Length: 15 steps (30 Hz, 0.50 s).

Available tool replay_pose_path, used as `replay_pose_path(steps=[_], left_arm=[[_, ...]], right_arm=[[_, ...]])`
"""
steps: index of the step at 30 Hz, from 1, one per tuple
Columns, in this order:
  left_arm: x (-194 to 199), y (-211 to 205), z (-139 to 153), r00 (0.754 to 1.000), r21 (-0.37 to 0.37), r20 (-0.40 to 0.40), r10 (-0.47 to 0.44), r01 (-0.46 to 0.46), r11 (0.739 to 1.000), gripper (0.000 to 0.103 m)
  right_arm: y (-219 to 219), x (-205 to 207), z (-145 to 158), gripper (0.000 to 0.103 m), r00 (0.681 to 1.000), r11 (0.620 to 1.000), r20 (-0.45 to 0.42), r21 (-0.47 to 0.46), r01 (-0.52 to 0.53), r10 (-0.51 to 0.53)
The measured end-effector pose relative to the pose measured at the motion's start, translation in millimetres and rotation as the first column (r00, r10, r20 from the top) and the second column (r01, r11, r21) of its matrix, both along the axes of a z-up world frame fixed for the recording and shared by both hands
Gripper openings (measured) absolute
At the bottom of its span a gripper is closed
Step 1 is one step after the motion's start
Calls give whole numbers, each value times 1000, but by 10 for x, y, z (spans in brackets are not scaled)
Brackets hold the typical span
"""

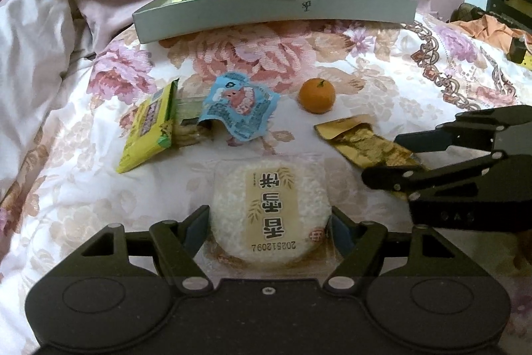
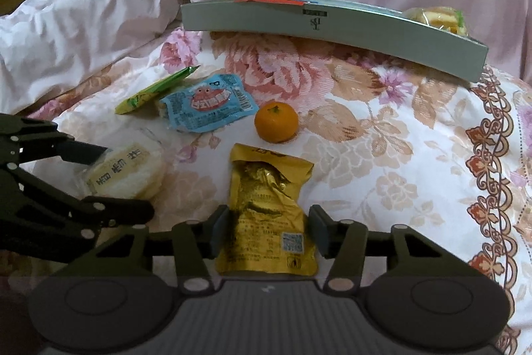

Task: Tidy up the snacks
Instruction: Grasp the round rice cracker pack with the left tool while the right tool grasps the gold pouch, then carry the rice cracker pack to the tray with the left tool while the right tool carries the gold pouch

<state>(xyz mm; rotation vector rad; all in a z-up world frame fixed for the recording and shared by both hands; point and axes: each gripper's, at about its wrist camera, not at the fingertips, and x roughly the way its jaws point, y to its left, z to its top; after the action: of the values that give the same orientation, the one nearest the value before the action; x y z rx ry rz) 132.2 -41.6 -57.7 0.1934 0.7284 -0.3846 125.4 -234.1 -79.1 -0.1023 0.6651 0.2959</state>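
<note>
Left wrist view: left gripper (image 1: pixel 270 225) straddles the rice cake (image 1: pixel 271 215) on the floral quilt (image 1: pixel 382 62), fingers wide, pads right by its edges (can't tell if they're touching). Right gripper (image 2: pixel 270 230) straddles the gold pouch (image 2: pixel 267 212), fingers wide with gaps both sides. Past them sit the orange (image 2: pixel 276 121), blue packet (image 2: pixel 207 108) and yellow-green pack (image 1: pixel 148 128); the blue one overlaps a biscuit pack I can't make out. Farther back, the grey box (image 1: pixel 276 14) wall hides most of what's inside.
</note>
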Motion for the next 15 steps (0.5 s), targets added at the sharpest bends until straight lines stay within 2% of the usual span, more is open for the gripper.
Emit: replay_pose_path(steps=[5,15], left_arm=[[-13,-2,3,1000,-18,6,14,-14,1000,75],[20,96,42,996,-73,19,88,-87,994,75]], right_arm=[[66,-54,29,48,1000,999,11,-34,-13,14],[138,-147,33,45,999,997,42,-76,-27,31]])
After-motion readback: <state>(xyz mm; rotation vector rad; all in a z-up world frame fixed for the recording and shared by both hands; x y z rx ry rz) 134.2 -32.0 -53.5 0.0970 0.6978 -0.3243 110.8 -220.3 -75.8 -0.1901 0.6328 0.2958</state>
